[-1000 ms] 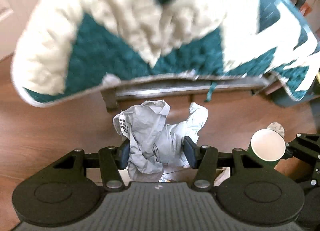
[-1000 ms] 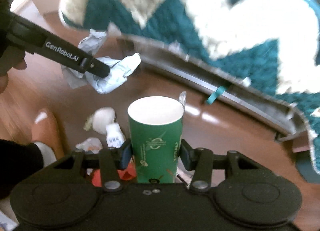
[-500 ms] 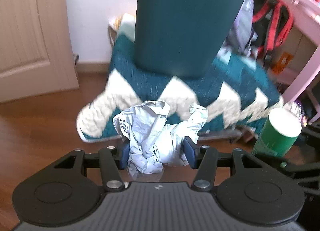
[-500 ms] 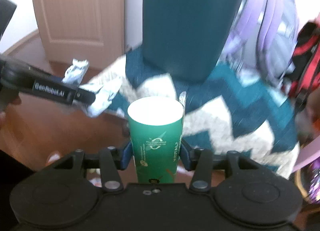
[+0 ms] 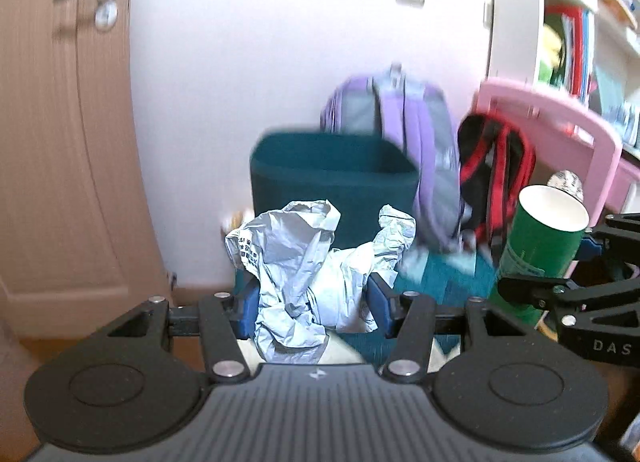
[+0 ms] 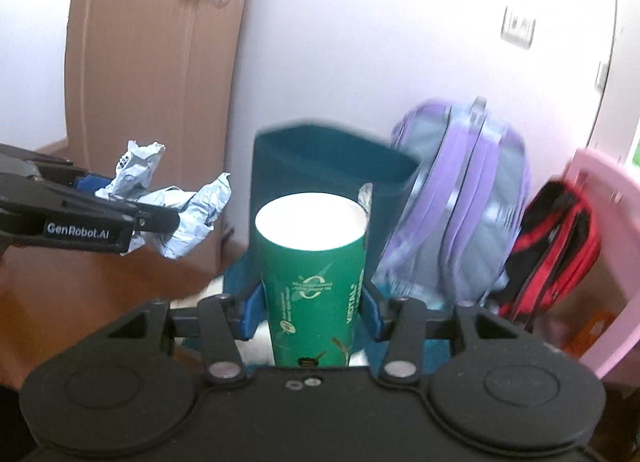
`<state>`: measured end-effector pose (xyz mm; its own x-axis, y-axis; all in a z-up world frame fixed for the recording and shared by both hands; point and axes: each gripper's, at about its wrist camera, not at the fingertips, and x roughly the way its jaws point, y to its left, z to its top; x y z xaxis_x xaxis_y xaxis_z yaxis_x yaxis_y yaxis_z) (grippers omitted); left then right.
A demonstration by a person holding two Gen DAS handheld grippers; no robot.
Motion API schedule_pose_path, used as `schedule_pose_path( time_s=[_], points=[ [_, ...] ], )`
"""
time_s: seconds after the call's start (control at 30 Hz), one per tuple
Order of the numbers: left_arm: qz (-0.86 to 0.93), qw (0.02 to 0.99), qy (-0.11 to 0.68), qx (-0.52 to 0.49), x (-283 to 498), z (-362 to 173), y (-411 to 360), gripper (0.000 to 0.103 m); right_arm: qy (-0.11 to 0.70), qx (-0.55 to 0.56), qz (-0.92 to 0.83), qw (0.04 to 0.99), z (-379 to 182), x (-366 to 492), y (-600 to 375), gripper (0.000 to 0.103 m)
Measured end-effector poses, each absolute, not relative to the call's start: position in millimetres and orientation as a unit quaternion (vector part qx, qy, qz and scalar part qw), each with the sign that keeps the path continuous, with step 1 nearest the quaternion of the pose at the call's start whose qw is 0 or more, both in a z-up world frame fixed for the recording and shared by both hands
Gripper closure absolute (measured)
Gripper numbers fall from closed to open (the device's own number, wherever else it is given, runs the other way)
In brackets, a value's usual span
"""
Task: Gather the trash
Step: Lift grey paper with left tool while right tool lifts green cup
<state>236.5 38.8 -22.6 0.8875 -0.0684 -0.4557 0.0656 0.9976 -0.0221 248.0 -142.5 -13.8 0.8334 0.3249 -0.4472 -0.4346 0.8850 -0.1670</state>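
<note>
**Both hands loaded, bin ahead**

Left wrist view: the left gripper [image 5: 312, 302] has its jaws pinching a crumpled paper wad [image 5: 304, 278], whose creased grey-white folds bulge out above and below the blue pads. Beyond it, at twelve o'clock, stands a dark teal bin [image 5: 332, 182], open at the top, against a pale wall. At three o'clock the right gripper [image 5: 560, 262] shows from the side, clamped on a green paper cup [image 5: 536, 246] that leans slightly toward the bin. A purple backpack [image 5: 408, 142] and a red-and-black bag [image 5: 496, 178] sit at about one and two o'clock, just beside the bin; a pink chair [image 5: 568, 126] rises behind them. A wooden door [image 5: 60, 142] fills the nine o'clock side.

Right wrist view: the jaws here press on the cup's sides, and the cup stands upright with its white inside showing. The bin lies at twelve o'clock, directly behind the cup. The left gripper reaches in from nine o'clock with the paper wad sticking out past its tips.

Judged from this, both pieces of trash are picked up and being carried; the step in hand is the approach to the bin. The next move calls for bringing each load over the bin's open mouth, well clear of the backpack, then spreading the jaws so paper and cup drop inside.
</note>
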Motion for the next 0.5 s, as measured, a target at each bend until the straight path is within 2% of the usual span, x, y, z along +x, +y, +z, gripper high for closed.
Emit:
schedule_pose_path(
  time_s=[0.3,0.5],
  points=[
    [-0.026,0.989,0.147,0.000,260.9,59.1,23.6,0.050,0.145,-0.105,0.180,0.967,60.8,289.3,-150.2,0.056],
    [-0.032,0.985,0.166,-0.012,311.7,79.0,20.9,0.050,0.127,-0.095,0.167,0.973,80.9,328.1,-143.1,0.056]
  ],
)
